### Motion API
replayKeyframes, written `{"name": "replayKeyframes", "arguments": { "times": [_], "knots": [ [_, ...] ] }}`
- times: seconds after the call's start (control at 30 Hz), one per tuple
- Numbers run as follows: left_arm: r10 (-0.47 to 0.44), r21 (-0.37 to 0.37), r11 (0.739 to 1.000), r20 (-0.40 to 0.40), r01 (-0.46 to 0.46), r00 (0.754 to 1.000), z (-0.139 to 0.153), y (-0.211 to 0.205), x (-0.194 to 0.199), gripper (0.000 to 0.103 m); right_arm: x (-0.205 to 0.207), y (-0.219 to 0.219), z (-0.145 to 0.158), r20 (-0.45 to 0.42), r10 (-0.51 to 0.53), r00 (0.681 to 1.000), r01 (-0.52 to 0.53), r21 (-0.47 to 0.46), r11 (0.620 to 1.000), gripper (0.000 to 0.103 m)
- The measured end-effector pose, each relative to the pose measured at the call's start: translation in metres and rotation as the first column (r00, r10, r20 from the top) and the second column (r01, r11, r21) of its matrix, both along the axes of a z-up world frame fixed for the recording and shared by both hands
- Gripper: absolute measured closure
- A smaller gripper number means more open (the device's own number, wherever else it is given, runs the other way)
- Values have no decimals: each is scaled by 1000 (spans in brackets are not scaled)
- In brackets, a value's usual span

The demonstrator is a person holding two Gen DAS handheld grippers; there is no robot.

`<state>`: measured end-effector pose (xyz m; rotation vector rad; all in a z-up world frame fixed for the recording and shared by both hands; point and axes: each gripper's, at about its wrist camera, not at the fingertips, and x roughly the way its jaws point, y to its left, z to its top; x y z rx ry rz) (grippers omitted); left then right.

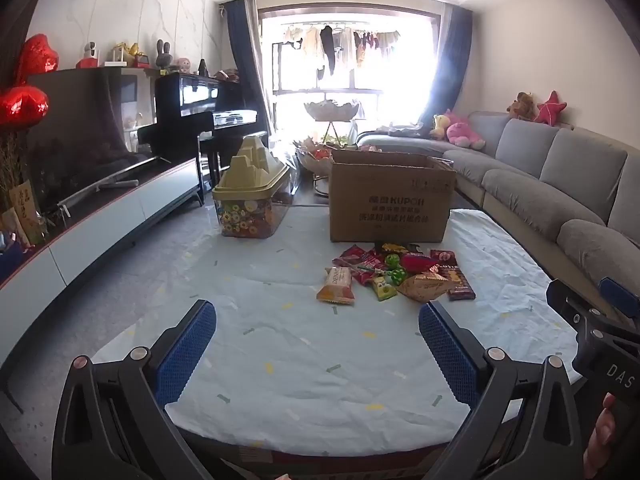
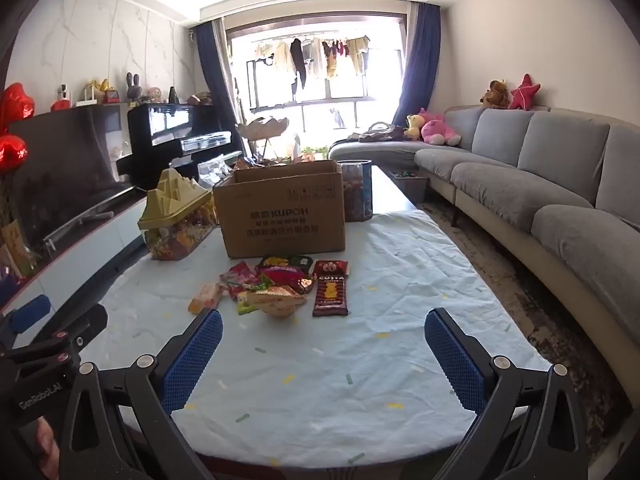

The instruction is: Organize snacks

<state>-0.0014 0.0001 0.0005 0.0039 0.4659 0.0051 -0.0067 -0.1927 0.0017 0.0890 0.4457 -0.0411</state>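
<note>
1. The left gripper (image 1: 318, 356) holds its blue-padded fingers (image 1: 188, 348) spread as wide as they go, with nothing between them but the pale blue tablecloth (image 1: 280, 360).
2. The right gripper (image 2: 324, 360) stands just as wide, its blue pads (image 2: 194, 356) empty above the same cloth; its black body, marked "DAS", shows at the right edge of the left wrist view.
3. The left tool's body carries the lettering "GenRobot.AI" at the left edge of the right wrist view.
4. The snacks (image 2: 276, 286) lie in a loose heap on the cloth ahead of both grippers, well apart from the fingers.
5. Within the heap, a brown bar (image 2: 330, 295) reads "COSTA", and an orange-and-white packet (image 1: 337, 285) reads something like "DENMA", partly illegible.
6. Just behind the heap stands an open cardboard box (image 2: 280, 216) printed "KUPOH" above lines of Chinese text.
7. Left of the box sits a clear tub (image 1: 250, 196) with a yellow castle-shaped lid.
</note>
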Motion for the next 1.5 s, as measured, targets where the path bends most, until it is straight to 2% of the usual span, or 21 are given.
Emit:
{"name": "replayKeyframes", "arguments": {
  "times": [1.5],
  "knots": [
    [4,5,1000,4,-4,1000,3,-2,-3,0,0,3,-1,-9,4,1000,-4,15,1000,0]
  ]
}}
